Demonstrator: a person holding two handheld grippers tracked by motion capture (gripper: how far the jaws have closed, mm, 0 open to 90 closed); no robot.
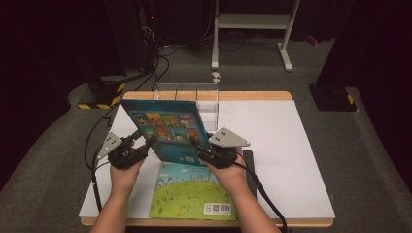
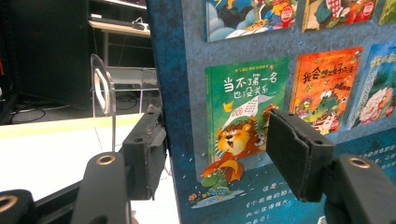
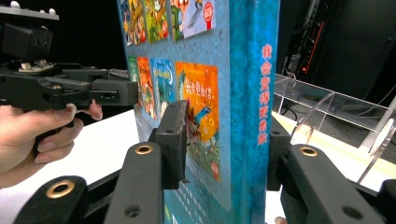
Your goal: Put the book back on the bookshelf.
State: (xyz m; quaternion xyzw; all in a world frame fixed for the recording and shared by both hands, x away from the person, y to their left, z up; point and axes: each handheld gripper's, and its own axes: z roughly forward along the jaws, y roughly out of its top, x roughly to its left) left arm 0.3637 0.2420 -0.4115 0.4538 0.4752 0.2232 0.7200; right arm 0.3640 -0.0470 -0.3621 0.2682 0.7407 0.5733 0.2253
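High view: clear acrylic rack (image 1: 204, 99) empty at the white table's (image 1: 272, 145) far edge, blue book (image 1: 167, 130) held tilted in front of it above a green book (image 1: 192, 191), dark room, grey carpet. Left gripper view: my left gripper (image 2: 212, 154) straddles the book's edge, right-hand pad on the cover, other pad's contact unclear. Right gripper view: my right gripper (image 3: 226, 140) is clamped across the spine.

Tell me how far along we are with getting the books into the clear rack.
Nothing looks filed yet: the clear rack at the table's far edge appears to hold no book. In hand: the blue book is lifted, tilted, with the left gripper and right gripper at its lower corners. Left: slot it, then the green book, which lies flat near the front edge.
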